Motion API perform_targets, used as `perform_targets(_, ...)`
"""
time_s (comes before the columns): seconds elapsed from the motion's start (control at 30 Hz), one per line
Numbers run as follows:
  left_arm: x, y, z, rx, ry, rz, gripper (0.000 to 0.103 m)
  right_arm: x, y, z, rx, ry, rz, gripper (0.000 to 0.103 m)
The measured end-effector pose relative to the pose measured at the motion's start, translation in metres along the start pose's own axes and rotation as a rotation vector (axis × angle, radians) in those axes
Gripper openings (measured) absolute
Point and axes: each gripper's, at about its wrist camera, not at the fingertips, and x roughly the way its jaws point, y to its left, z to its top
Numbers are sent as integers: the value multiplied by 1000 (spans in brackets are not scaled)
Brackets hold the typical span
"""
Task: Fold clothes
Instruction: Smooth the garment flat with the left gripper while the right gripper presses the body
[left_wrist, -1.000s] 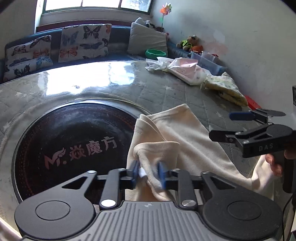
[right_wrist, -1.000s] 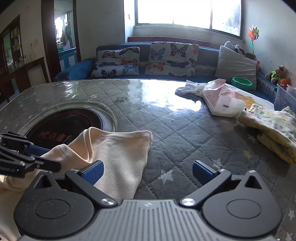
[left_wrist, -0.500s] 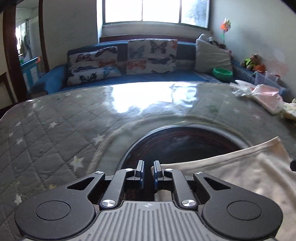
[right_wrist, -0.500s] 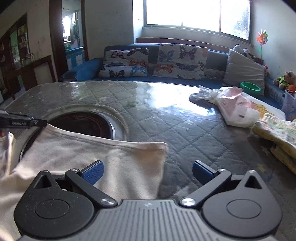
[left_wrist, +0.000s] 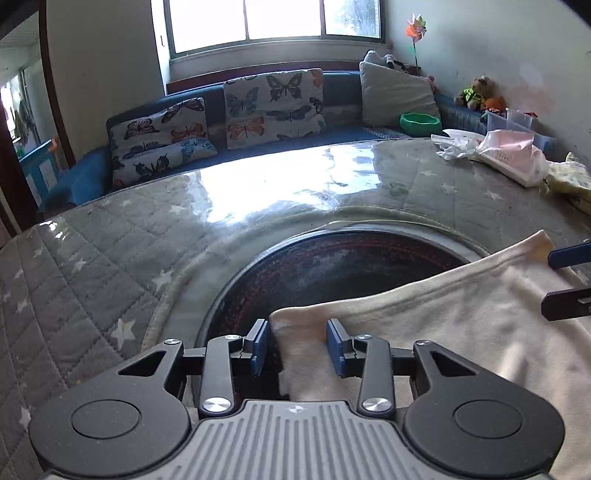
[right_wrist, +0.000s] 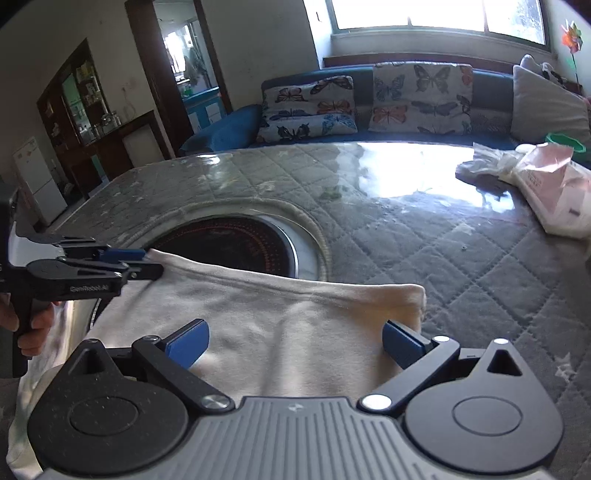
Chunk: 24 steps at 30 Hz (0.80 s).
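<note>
Cream garment (right_wrist: 295, 325) lies flat on the bench (right_wrist: 443, 240), its far-left corner over the dark round inset (right_wrist: 236, 240) in the quilted grey star-print cover (left_wrist: 92, 266). Its far folded edge runs left to right across both views; the right corner sits on the quilt.

Left gripper (left_wrist: 297, 345): blue fingers (left_wrist: 258, 345) have just been opening and now stand partly spread, with the garment's left corner between them. Pads are not pressing on the cloth; there is a gap on each side. In the right wrist view this gripper (right_wrist: 147, 264) sits at that corner, and the hand (right_wrist: 29, 328) on its handle shows at the left edge.

Right gripper (right_wrist: 295, 339): fingers (right_wrist: 188, 341) spread wide over the garment's near-right part, pinching nothing. Its tips (left_wrist: 569, 254) show at the right edge of the left wrist view.

At the bench's far right: a pink-and-white plastic bag (right_wrist: 554, 192) with crumpled white plastic beside it, and a yellow-patterned cloth (left_wrist: 572, 181) just beyond.

Behind the bench is a blue sofa (right_wrist: 229, 125) with 2 butterfly cushions (right_wrist: 421, 98), 1 grey cushion (left_wrist: 395, 94) and a green bowl (left_wrist: 419, 122). A pinwheel (left_wrist: 415, 27) stands by the window (left_wrist: 273, 18), and stuffed toys (left_wrist: 478, 92) sit along the right wall.
</note>
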Motion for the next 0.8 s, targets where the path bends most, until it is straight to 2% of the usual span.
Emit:
perform_targets(0.17, 11, 4, 4, 34, -32, 57, 39, 11, -6, 4, -32, -3, -45, 102)
perform_targets(0.37, 28, 7, 8, 95, -54, 180, 41, 21, 1, 8, -125, 18, -126, 101)
perform_targets(0.47, 27, 15, 13, 50, -27, 155, 41, 16, 6, 8, -133, 24, -118, 101)
perform_targets(0.53, 18, 18, 13, 34, -39, 139, 44, 8, 11, 6, -140, 22, -108, 101)
perform_targets(0.7, -15, 17, 7, -4, -66, 78, 57, -8, 37, -3, -181, 28, -73, 101)
perform_targets(0.8, -35, 25, -3, -20, -85, 125, 69, -10, 63, -10, -222, 32, -39, 101)
